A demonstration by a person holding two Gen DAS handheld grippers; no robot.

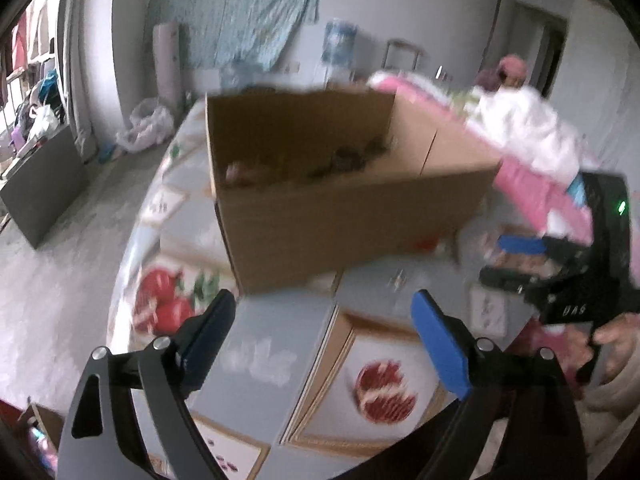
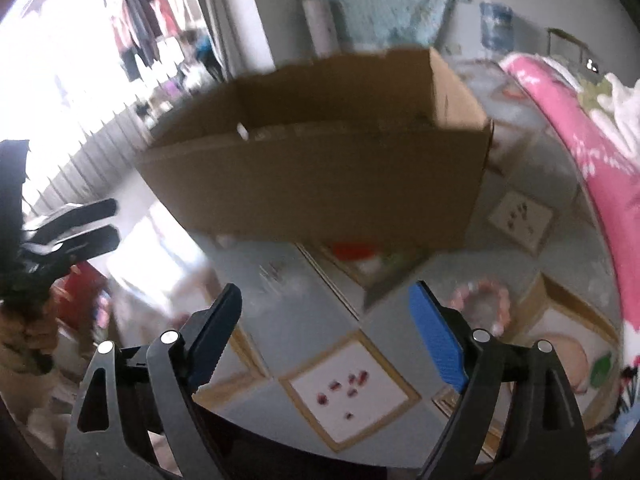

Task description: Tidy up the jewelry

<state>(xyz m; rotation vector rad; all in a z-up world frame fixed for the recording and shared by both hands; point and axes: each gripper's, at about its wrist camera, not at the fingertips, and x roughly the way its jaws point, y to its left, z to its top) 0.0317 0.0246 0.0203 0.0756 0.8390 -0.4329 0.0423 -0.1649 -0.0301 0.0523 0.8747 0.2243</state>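
- Hovering over the table, both grippers empty: left gripper fingers wide, right gripper wide too.
- Bracelet, pink beads, lies on the table just right of the right gripper, in front of the box.
- Prob light, loose, slippery beads; pinch across one side of the ring, gently.
- Box contents too blurred to tell.

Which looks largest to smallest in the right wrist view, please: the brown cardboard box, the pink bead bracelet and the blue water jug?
1. Brown cardboard box, by far.
2. Pink bead bracelet.
3. Blue water jug.
The last two look close, and the jug stands far behind, so its real size is unsure.
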